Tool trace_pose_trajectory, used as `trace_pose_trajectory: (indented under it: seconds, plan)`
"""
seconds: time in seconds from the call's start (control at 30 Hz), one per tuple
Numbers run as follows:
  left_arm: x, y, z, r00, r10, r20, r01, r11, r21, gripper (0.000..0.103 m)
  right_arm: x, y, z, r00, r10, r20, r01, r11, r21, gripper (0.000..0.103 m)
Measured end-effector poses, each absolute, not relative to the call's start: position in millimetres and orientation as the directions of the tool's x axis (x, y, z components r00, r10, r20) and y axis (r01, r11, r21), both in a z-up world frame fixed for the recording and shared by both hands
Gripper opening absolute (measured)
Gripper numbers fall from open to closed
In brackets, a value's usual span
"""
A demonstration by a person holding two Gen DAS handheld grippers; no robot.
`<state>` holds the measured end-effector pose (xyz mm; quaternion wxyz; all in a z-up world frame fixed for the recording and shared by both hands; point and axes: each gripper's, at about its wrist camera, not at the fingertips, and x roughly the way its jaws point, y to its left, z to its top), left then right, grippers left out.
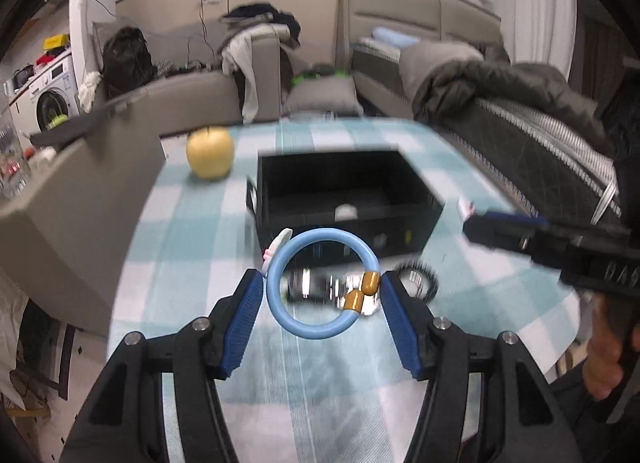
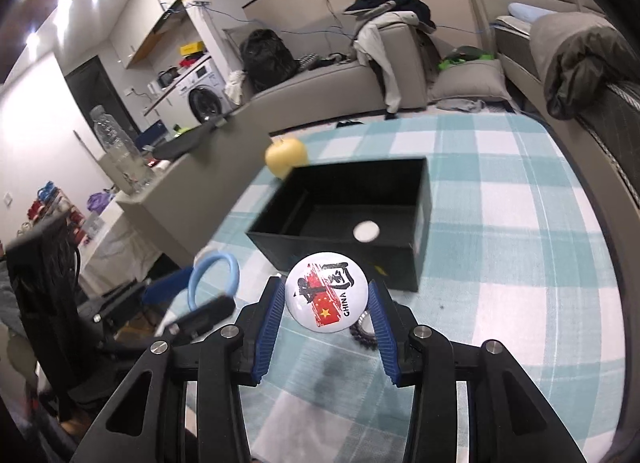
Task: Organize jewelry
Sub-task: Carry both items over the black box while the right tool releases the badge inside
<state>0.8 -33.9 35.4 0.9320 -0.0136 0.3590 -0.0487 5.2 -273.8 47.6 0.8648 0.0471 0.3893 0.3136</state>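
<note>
My left gripper (image 1: pixel 322 291) is shut on a light blue ring bracelet (image 1: pixel 280 311) with two gold beads, held above the checked tablecloth just short of the black box (image 1: pixel 344 223). My right gripper (image 2: pixel 327 295) is shut on a round white CHINA badge (image 2: pixel 326 297), held above the cloth before the black box (image 2: pixel 344 243). A small white round item (image 2: pixel 366 231) lies inside the box. A black toothed ring (image 1: pixel 418 283) and a shiny metal piece (image 1: pixel 316 287) lie on the cloth. The left gripper with the bracelet (image 2: pixel 214 279) also shows at left in the right wrist view.
A yellow apple (image 1: pixel 210 157) sits on the cloth behind the box's left corner. A grey cabinet (image 1: pixel 72 215) stands at the table's left edge. A bed with a dark quilt (image 1: pixel 500 87) runs along the right. A sofa lies beyond.
</note>
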Motion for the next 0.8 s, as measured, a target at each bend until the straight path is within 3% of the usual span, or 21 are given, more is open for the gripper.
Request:
trace_pose_trajectory:
  seconds: [0.33, 0.5, 0.6, 0.8]
  plan:
    - [50.9, -20.9, 71.2, 0.783, -0.119, -0.610, 0.076, 0.992, -0.096, 0.055, 40.4, -263.3, 87.3, 0.508, 0.630, -0.588, -0.586, 0.753, 0.300, 0.042]
    - [68.9, -17.6, 55.3, 0.799, -0.099, -0.593, 0.078, 0.995, -0.061, 0.055, 59.3, -264.0, 66.2, 0.503, 0.643, -0.577, -0.572, 0.749, 0.336, 0.042]
    - [82.1, -14.3, 35.9, 0.757, -0.119, -0.643, 0.078, 0.993, -0.091, 0.055, 72.4, -265.4, 48.9, 0.495, 0.631, -0.597, -0.554, 0.759, 0.342, 0.042]
    - [95.5, -19.5, 28.5, 0.741, -0.136, -0.657, 0.096, 0.991, -0.098, 0.055, 100.6, -261.7, 32.3, 0.475, 0.608, -0.636, -0.505, 0.780, 0.369, 0.042]
